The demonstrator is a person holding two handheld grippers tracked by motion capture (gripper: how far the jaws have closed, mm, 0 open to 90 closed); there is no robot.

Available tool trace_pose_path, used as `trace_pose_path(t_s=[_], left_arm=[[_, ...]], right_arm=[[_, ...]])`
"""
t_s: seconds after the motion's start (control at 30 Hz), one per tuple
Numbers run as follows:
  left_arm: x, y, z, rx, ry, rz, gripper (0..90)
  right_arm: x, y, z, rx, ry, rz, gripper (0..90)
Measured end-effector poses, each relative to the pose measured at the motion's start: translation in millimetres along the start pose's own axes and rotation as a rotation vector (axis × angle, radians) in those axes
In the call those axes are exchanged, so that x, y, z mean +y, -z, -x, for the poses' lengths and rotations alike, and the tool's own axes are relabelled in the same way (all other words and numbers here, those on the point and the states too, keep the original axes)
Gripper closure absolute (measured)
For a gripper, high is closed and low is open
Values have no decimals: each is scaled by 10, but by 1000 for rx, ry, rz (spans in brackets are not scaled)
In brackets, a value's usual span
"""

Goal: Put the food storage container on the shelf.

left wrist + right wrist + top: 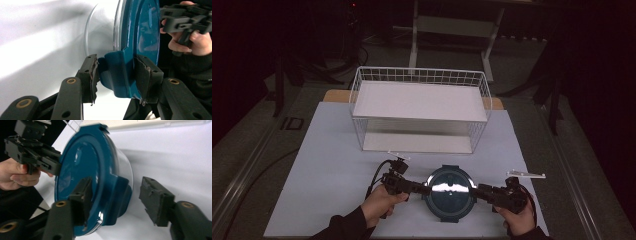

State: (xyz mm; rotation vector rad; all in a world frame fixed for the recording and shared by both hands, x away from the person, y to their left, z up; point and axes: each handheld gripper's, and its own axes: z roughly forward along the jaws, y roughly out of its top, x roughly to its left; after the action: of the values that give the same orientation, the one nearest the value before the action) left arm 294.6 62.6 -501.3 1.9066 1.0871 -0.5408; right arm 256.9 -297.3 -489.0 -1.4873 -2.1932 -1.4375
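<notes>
Sitting near the bench's front edge, the round lidded container (449,192) lies between both grippers: the left gripper (116,75) pinches its left latch tab, while the right gripper (113,200) straddles the opposite tab, one pad clear.

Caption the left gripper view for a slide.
Left tongs clamp the teal lid latch of a round container.

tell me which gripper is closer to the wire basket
Left. The left gripper sits at the left side of the round container, a bit farther up the table toward the wire basket. The right gripper sits at the container's right side, slightly farther from the basket.
</notes>
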Motion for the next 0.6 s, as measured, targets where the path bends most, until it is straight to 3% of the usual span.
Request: trace_pose_path(t_s=[0.07, 0.23, 0.43, 0.6], left_arm=[[-9, 5, -3, -3, -8, 0, 559], [-35, 12, -22, -17, -10, 4, 563], [-68, 10, -76, -37, -2, 19, 559], [-107, 22, -44, -14, 3, 33, 558]], right_arm=[[-11, -11, 26, 56, -43, -17, 505], [-20, -53, 48, 86, -62, -72, 533], [-39, -99, 168, 194, -144, -103, 554], [-32, -96, 122, 177, -125, -100, 557]])
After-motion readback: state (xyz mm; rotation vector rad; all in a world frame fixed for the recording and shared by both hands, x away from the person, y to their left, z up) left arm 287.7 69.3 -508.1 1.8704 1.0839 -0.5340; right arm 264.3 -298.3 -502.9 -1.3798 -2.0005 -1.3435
